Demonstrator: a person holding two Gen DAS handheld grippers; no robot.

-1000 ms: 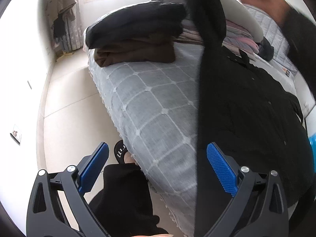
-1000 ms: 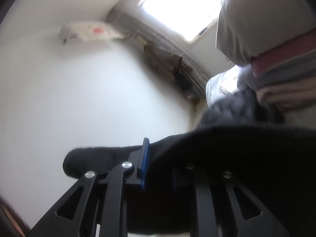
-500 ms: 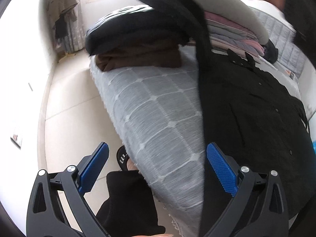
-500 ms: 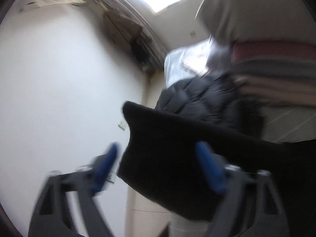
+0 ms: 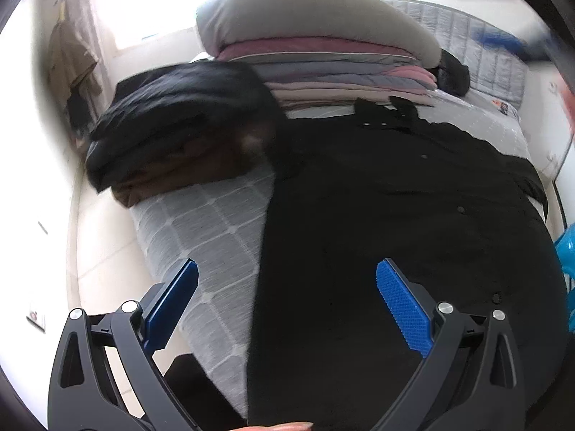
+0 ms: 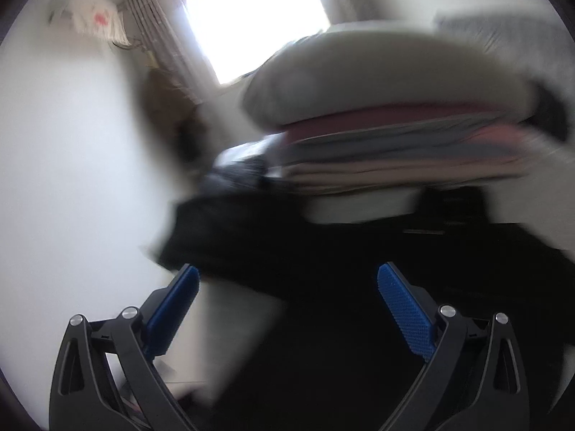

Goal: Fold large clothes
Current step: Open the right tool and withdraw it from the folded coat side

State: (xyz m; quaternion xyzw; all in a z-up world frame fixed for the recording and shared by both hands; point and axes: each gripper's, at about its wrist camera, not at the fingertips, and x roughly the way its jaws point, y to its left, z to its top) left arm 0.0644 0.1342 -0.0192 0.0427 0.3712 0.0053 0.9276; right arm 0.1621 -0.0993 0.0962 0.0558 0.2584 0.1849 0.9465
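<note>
Both tools released: left tool [image 5: 285, 296] and right tool [image 6: 287, 300] gape above the black coat [image 5: 413, 197]; next, regrip an edge and fold.

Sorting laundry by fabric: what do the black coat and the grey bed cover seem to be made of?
Black coat: probably matte woven cloth, wool-like; no sheen, small buttons. Grey bed cover: quilted textile, likely cotton; stitched diamond grid on a soft, padded surface.
</note>
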